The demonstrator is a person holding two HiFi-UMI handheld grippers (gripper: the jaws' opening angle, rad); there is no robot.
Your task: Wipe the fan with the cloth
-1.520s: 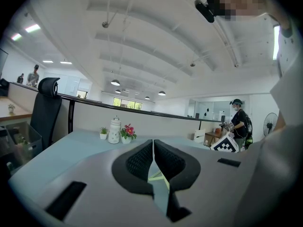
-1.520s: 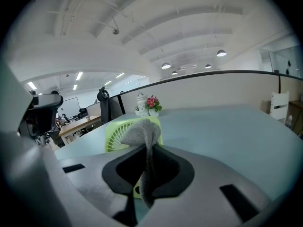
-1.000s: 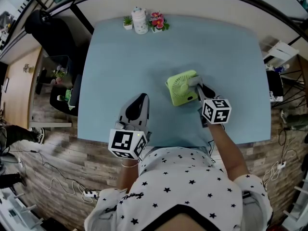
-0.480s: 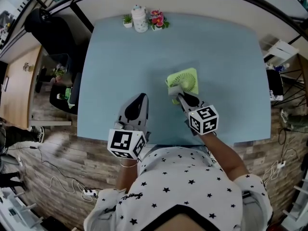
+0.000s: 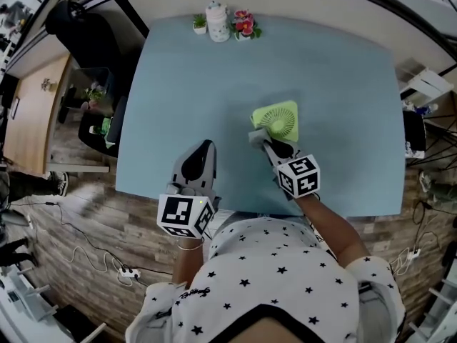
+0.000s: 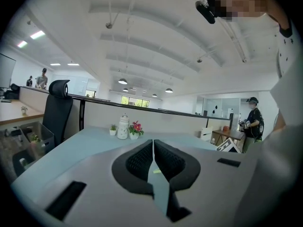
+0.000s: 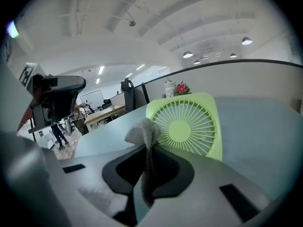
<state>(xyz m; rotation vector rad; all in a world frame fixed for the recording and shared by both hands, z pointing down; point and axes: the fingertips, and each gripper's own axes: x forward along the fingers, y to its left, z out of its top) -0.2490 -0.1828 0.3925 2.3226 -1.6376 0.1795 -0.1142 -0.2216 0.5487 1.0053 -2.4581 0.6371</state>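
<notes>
Head view, fan: light green fan (image 5: 277,122) on the pale blue counter (image 5: 178,84), right of centre, with its round grille facing up toward the camera.
Head view, right gripper: right gripper (image 5: 265,145) at the fan's near-left corner, with the grey cloth (image 5: 257,138) bunched at its tip against that corner.
Head view, left gripper: left gripper (image 5: 201,148) over the near edge of the counter, well apart from the fan.
Head view, far edge: white jar (image 5: 217,11) between a small green plant (image 5: 199,23) and a pot of pink flowers (image 5: 244,23).
Head view, change: 1.0 s ago the right gripper sat at the fan's right edge. By 0.5 s ago it was at the near-left corner, and it is there now. The fan lies turned differently than 1.0 s ago. The left gripper keeps its place.
Left gripper view, jaws: left gripper (image 6: 153,143) is closed to a thin slit with nothing in it.
Left gripper view, beyond: jar (image 6: 123,126), plant (image 6: 112,128) and flowers (image 6: 137,127) at the far edge. A black office chair (image 6: 59,108) stands left.
Right gripper view, jaws: right gripper (image 7: 147,150) is clamped on the cloth (image 7: 144,131), which rises in a fold above the jaws.
Right gripper view, contact: the cloth overlaps the lower left of the fan (image 7: 187,124) grille.
</notes>
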